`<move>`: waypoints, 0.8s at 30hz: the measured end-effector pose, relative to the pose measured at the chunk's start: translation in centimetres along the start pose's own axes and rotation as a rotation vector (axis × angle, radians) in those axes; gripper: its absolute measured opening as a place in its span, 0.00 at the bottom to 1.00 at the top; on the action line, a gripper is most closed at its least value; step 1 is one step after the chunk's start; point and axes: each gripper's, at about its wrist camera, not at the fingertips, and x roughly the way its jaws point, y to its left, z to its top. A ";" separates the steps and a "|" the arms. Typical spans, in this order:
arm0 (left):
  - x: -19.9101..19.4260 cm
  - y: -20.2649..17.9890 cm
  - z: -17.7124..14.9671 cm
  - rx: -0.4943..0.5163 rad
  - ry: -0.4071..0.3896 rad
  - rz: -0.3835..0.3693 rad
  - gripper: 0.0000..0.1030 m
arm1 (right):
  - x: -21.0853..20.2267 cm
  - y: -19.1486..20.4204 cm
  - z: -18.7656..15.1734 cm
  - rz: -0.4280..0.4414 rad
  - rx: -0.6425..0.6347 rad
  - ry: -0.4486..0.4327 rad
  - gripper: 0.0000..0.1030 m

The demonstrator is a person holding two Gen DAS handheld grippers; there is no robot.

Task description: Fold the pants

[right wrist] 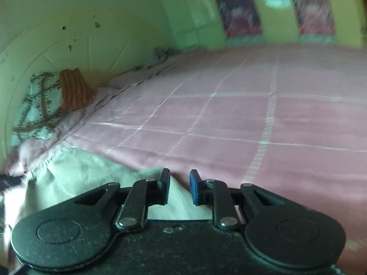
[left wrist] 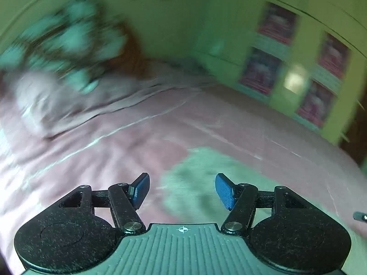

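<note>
The pants are pale grey-green cloth lying on a pink checked bedsheet. In the left wrist view the pants (left wrist: pixel 206 171) lie just ahead of my left gripper (left wrist: pixel 182 190), which is wide open and empty above them. In the right wrist view a corner of the pants (right wrist: pixel 75 171) reaches between the fingers of my right gripper (right wrist: pixel 179 186). Its jaws stand a little apart, and the cloth tip sits low in the gap, not pinched. The left wrist view is blurred.
The pink bedsheet (right wrist: pixel 252 114) covers a wide bed. A patterned teal pillow (right wrist: pixel 39 105) and an orange knitted cushion (right wrist: pixel 75 89) lie at the headboard by the green wall. A green cupboard with red picture panels (left wrist: pixel 293 68) stands beyond the bed.
</note>
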 end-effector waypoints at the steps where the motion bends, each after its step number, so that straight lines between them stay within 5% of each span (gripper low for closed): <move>1: 0.6 -1.9 0.0 0.045 0.029 -0.034 0.61 | -1.3 0.1 -0.8 0.002 -0.007 -0.003 0.19; 4: 3.8 -7.1 -1.5 0.182 0.174 -0.126 0.61 | -2.4 0.5 -3.3 -0.028 -0.007 0.059 0.22; 7: 6.2 -8.5 -3.8 0.211 0.301 -0.092 0.61 | -3.5 -0.6 -5.3 -0.072 0.013 0.142 0.23; 11: 5.7 -8.3 -4.8 0.224 0.273 -0.095 0.61 | -9.8 -7.9 -7.3 -0.218 0.171 0.091 0.20; 13: 5.7 -8.4 -4.9 0.228 0.272 -0.091 0.61 | -14.4 -13.7 -8.7 -0.331 0.286 0.046 0.02; 16: 5.3 -8.8 -5.4 0.253 0.266 -0.075 0.62 | -21.8 -21.0 -10.9 -0.493 0.467 -0.039 0.00; 17: 5.1 -8.9 -5.5 0.249 0.255 -0.073 0.64 | -24.2 -22.3 -11.4 -0.522 0.537 -0.076 0.09; 18: 4.9 -8.7 -5.7 0.223 0.234 -0.085 0.70 | -26.5 -23.0 -11.7 -0.558 0.590 -0.114 0.36; 19: 4.6 -8.2 -6.0 0.192 0.209 -0.105 0.74 | -29.3 -23.0 -12.3 -0.587 0.619 -0.180 0.43; 21: 4.5 -7.8 -6.0 0.152 0.205 -0.137 0.81 | -33.7 -22.9 -13.7 -0.574 0.699 -0.288 0.45; 24: 4.7 -8.0 -6.3 0.153 0.214 -0.127 0.82 | -37.3 -21.8 -16.5 -0.525 0.797 -0.325 0.44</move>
